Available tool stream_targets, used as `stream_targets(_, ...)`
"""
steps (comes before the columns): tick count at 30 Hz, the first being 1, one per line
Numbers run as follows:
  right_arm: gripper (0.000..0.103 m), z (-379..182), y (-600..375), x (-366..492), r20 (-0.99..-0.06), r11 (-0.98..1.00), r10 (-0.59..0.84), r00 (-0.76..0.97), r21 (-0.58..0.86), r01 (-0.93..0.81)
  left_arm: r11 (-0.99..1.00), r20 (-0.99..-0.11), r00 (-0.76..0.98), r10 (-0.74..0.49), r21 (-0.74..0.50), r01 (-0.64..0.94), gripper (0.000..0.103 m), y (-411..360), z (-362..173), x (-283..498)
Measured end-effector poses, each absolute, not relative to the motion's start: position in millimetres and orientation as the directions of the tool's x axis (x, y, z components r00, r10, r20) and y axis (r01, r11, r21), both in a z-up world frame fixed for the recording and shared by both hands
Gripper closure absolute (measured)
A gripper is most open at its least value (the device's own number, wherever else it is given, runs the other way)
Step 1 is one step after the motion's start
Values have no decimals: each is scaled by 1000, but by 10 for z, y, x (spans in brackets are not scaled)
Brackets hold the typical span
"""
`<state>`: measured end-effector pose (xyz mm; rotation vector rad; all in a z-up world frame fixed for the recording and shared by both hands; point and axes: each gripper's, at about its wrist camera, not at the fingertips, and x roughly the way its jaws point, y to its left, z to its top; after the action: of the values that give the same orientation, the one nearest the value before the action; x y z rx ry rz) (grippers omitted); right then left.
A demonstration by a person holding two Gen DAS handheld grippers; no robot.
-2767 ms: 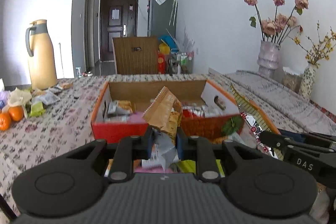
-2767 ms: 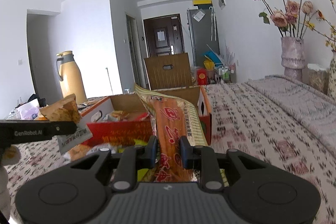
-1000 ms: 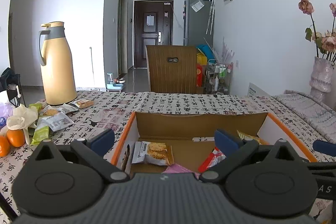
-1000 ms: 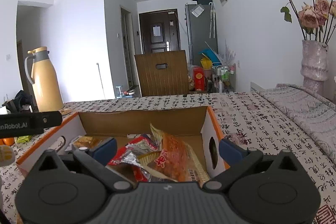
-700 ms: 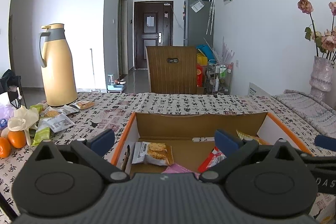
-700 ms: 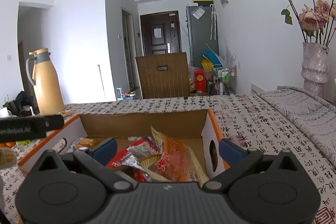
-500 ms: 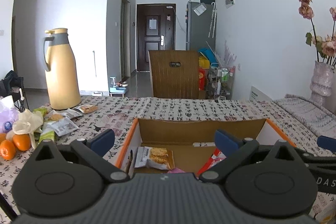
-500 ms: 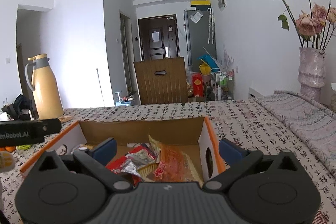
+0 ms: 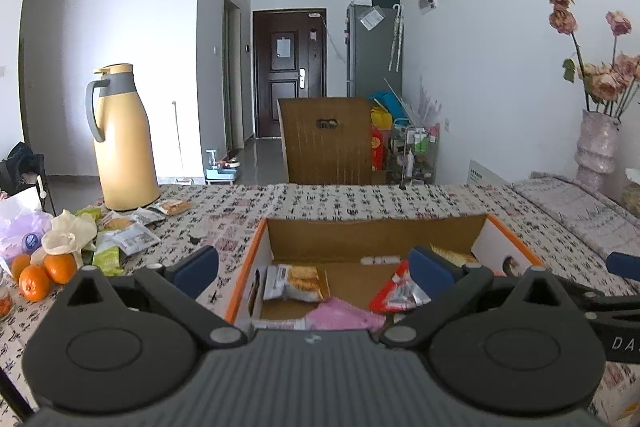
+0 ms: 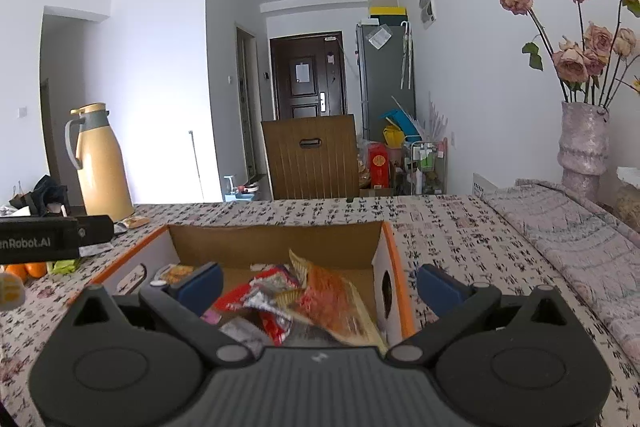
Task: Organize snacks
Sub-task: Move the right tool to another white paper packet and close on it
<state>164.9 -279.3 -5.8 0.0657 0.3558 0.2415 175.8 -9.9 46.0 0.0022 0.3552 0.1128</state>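
Both views are bright with even daylight. The strongest light pours in from the left, blowing out the white wall behind the yellow thermos (image 9: 122,139) to a glare. Shadows are soft. Fisheye distortion bends walls and ceiling, and dark vignette cuts the corners. The orange snack bag (image 10: 336,303) in the right view is motion-blurred; the background stays sharp.

A lived-in home dining room; dark entry door (image 9: 289,73), grey fridge (image 9: 374,51), thermos jug (image 9: 120,139) on the patterned worktop (image 9: 320,199), vase of dried roses (image 10: 582,151).
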Motion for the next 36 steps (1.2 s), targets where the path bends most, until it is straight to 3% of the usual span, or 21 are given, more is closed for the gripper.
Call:
stream_targets(24,0,-617,-2948,930,-495,982,186,849,67,-176,998,-502,863,52,-7,-64,0,67,-296,1286)
stream_targets(36,0,-779,-2983,1045,-573,979,190,797,53,-196,997,-506,862,37,-38,-65,0,101,-346,1311)
